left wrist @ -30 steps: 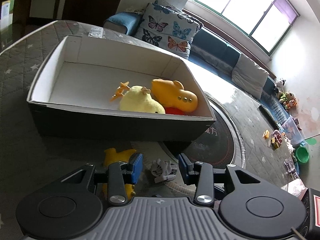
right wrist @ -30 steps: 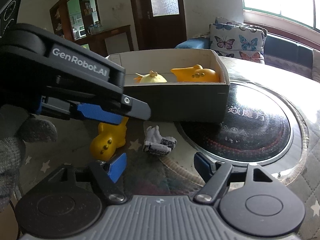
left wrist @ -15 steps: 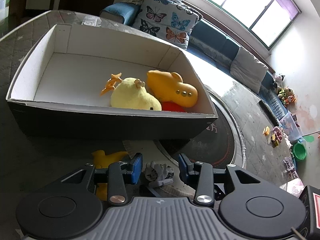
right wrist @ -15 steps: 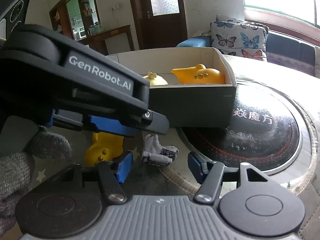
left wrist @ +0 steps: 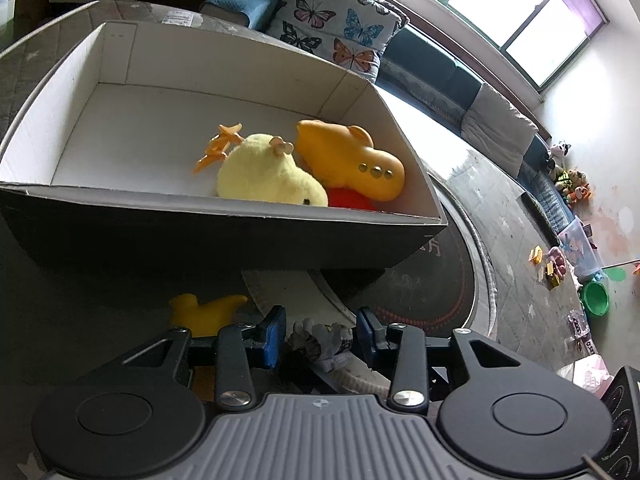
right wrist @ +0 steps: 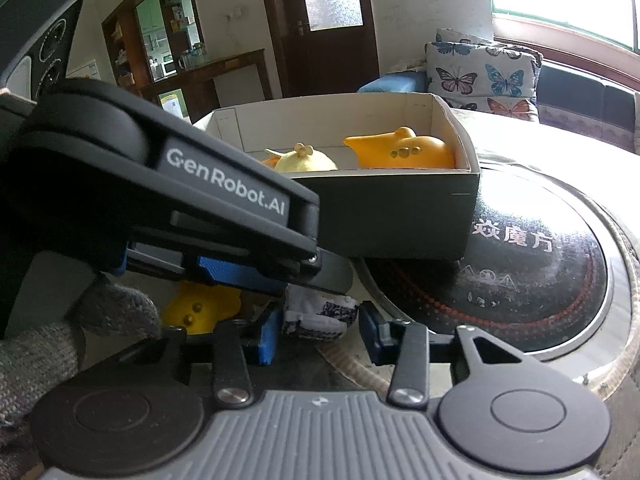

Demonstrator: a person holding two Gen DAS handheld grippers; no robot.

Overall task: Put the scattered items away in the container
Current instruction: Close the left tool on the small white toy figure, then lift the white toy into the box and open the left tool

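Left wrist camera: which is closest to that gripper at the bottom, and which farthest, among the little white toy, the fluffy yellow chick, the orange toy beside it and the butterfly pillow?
From the left gripper:
1. White toy, between its fingers.
2. and 3. Yellow chick and orange toy, side by side in the box; too close to call.
4. Butterfly pillow, beyond the box.

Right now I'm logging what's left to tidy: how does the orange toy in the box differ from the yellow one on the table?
The orange toy lies inside the box; the yellow toy lies outside on the table, beside the left gripper. Orange is deeper-coloured. Both carry small metallic studs.
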